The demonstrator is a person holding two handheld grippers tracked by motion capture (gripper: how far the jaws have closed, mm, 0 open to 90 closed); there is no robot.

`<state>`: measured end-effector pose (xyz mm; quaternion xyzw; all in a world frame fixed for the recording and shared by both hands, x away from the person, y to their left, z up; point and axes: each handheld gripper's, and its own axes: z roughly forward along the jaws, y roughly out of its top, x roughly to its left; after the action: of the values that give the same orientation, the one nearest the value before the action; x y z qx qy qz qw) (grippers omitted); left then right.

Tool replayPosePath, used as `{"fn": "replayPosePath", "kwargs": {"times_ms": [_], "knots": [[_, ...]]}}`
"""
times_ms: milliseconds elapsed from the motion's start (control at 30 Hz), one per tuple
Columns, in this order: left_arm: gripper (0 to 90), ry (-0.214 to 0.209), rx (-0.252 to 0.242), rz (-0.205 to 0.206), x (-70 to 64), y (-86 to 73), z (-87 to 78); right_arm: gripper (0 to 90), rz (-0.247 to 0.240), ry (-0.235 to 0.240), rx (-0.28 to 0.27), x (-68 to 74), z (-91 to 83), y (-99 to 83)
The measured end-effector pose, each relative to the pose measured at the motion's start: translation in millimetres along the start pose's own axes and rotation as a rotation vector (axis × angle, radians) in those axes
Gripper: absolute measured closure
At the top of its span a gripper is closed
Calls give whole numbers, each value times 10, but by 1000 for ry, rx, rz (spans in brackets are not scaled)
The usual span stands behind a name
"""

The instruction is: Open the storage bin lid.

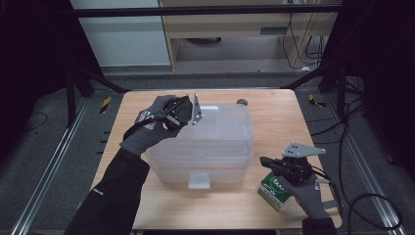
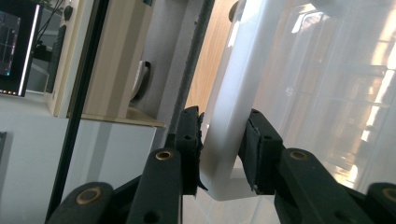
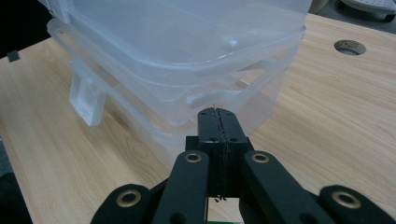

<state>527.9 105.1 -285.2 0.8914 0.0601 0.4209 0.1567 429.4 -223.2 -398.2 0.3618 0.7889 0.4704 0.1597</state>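
A clear plastic storage box (image 1: 205, 142) with a lid stands mid-table. At its far left top edge a gloved hand holds my left gripper (image 1: 188, 112). In the left gripper view the left gripper (image 2: 222, 126) has its jaws closed on the box's white rear latch (image 2: 233, 93), one pad against each side. My right gripper (image 1: 263, 160) is at the box's front right corner, pointing at it. Its jaws (image 3: 218, 114) are pressed together with nothing between them, just short of the box (image 3: 187, 46). A green and white carton (image 1: 276, 188) lies under the right hand.
The wooden table (image 1: 274, 112) has a round hole (image 1: 241, 102) near its far edge, behind the box. A second white latch (image 1: 199, 179) hangs on the box's front side. Black frame bars and cables surround the table; bare wood lies right of the box.
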Motion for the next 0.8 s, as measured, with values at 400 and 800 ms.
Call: {"fn": "replayPosePath", "kwargs": {"times_ms": [400,800], "knots": [[682,33,7,-50,127,28,92,900,-2,3,-23,24,41,-8],[676,12,13,-66,201,36,121,900,5,29,-101,94,142,74]]}}
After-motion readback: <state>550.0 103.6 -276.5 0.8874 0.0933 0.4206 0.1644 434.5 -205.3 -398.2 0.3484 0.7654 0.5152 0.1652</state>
